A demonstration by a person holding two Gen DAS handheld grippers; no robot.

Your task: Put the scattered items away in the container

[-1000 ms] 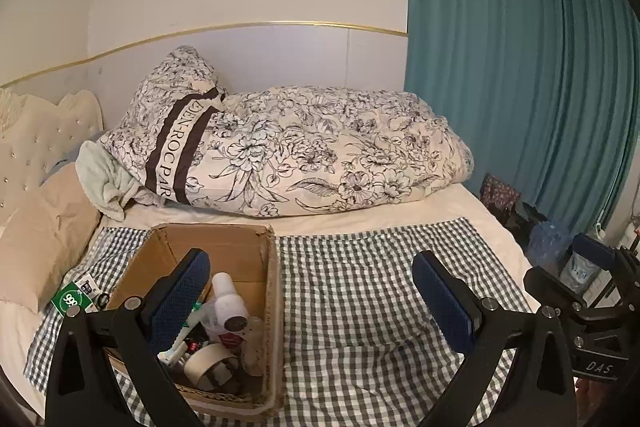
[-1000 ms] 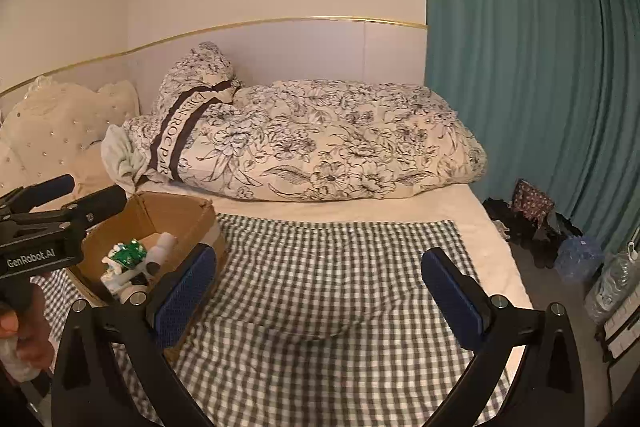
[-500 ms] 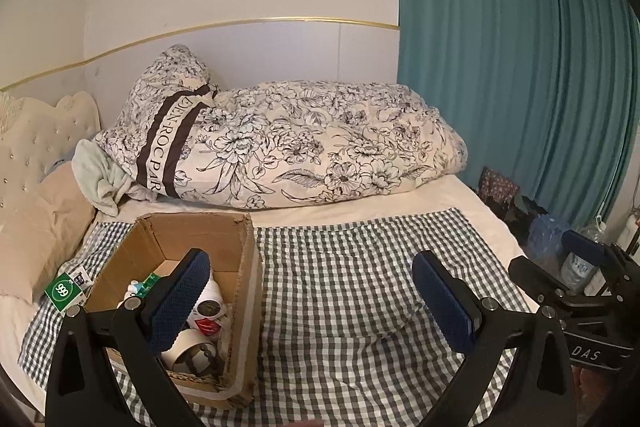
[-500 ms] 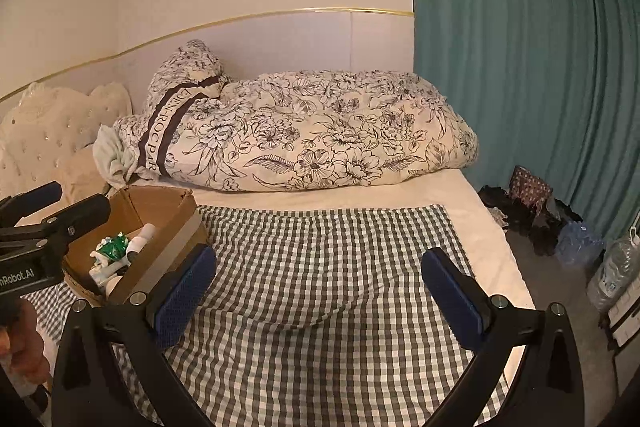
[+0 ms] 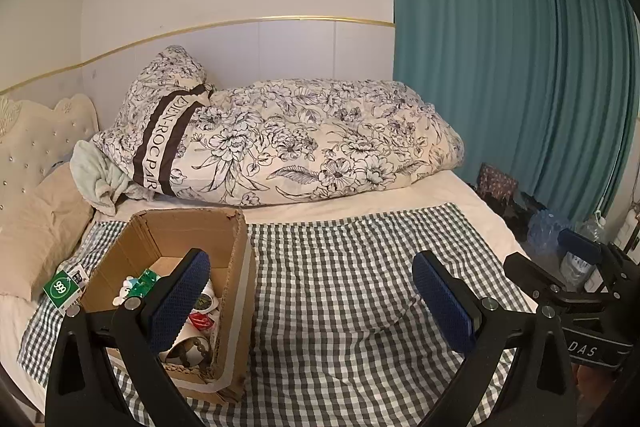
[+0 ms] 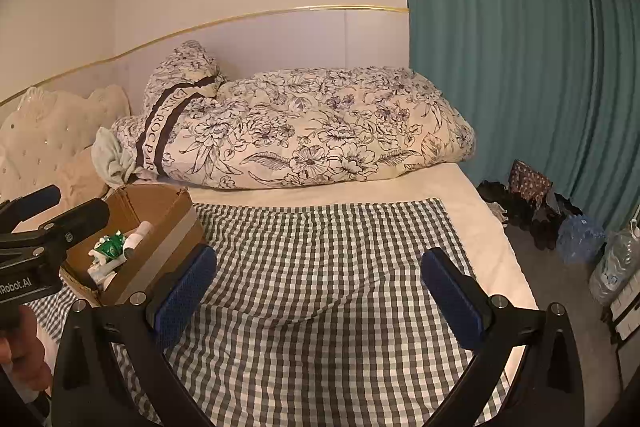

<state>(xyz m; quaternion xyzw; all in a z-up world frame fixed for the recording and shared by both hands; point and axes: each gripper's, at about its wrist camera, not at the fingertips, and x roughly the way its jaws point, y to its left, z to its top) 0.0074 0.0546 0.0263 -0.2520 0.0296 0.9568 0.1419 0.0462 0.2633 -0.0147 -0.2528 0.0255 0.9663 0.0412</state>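
The left gripper (image 5: 312, 301) is held spread wide w/ nothing between its blue pads, its left finger (image 5: 178, 301) hanging over the cardboard box (image 5: 236, 267). The right gripper (image 6: 318, 297) is likewise spread and empty, poised above bare checked cloth (image 6: 320, 247). Both are aimed forward along the bed, roughly level. In the right wrist view the left tool's body is seen at the left edge, w/ part of a hand (image 6: 22, 347) below it.

The box is set on the cloth's left part, open top up, long axis running away from the cameras toward the duvet. Small items are piled inside: a green packet (image 5: 144, 281), a white tube (image 6: 138, 235), poss. a tape roll near the front, though it is half hidden by the finger. A green "999" packet (image 5: 64, 287) is left outside, just beside the box's left wall.

Further back a floral duvet (image 5: 300, 147) is heaped across the bed, w/ a teal curtain (image 5: 500, 67) at right and bags on the floor below it.
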